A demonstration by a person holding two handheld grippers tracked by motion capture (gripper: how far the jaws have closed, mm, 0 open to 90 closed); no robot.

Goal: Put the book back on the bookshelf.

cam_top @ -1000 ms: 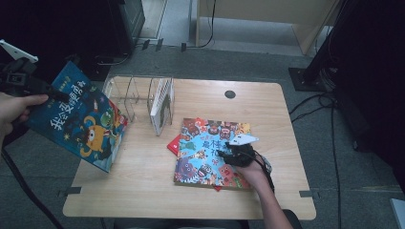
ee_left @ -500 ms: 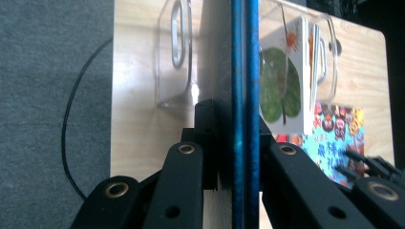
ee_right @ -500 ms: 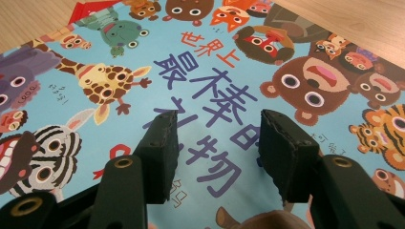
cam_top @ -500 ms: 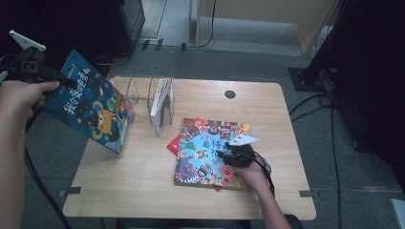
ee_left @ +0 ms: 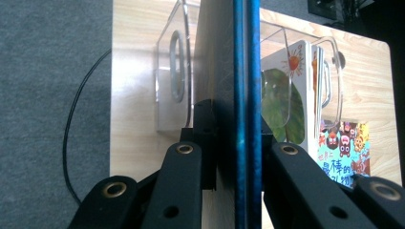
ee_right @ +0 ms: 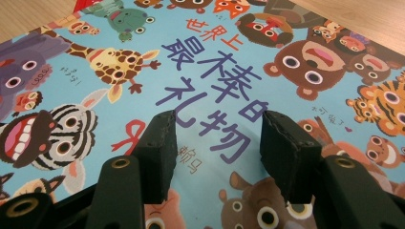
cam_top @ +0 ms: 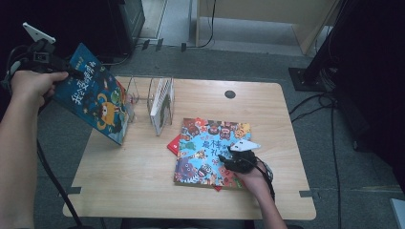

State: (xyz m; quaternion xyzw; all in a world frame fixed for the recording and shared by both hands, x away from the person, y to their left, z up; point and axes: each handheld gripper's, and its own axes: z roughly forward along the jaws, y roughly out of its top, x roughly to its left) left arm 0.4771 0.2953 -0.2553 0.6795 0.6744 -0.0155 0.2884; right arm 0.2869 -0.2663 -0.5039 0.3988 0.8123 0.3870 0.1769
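A blue picture book (cam_top: 93, 102) hangs tilted in the air at the table's left edge, with my left gripper (cam_top: 70, 71) shut on its upper corner. In the left gripper view the book (ee_left: 246, 71) is edge-on between the jaws of that gripper (ee_left: 236, 124), in line with the clear wire rack (ee_left: 174, 81). That rack (cam_top: 148, 98) holds a white book (cam_top: 160, 102) upright. A colourful animal book (cam_top: 205, 148) lies flat mid-table. My right gripper (cam_top: 226, 160) rests over its right part. Its jaws (ee_right: 217, 126) stand open above the cover (ee_right: 210, 71) with nothing between them.
A red book (cam_top: 173, 144) pokes out from under the animal book's left side. The wooden table (cam_top: 133, 191) has bare room at the front left and far right. A black cable port (cam_top: 230, 94) sits near the far edge. Cables lie on the floor around.
My left hand has carried the blue book to the right, closer to the rack. The right gripper has stayed on the animal book.
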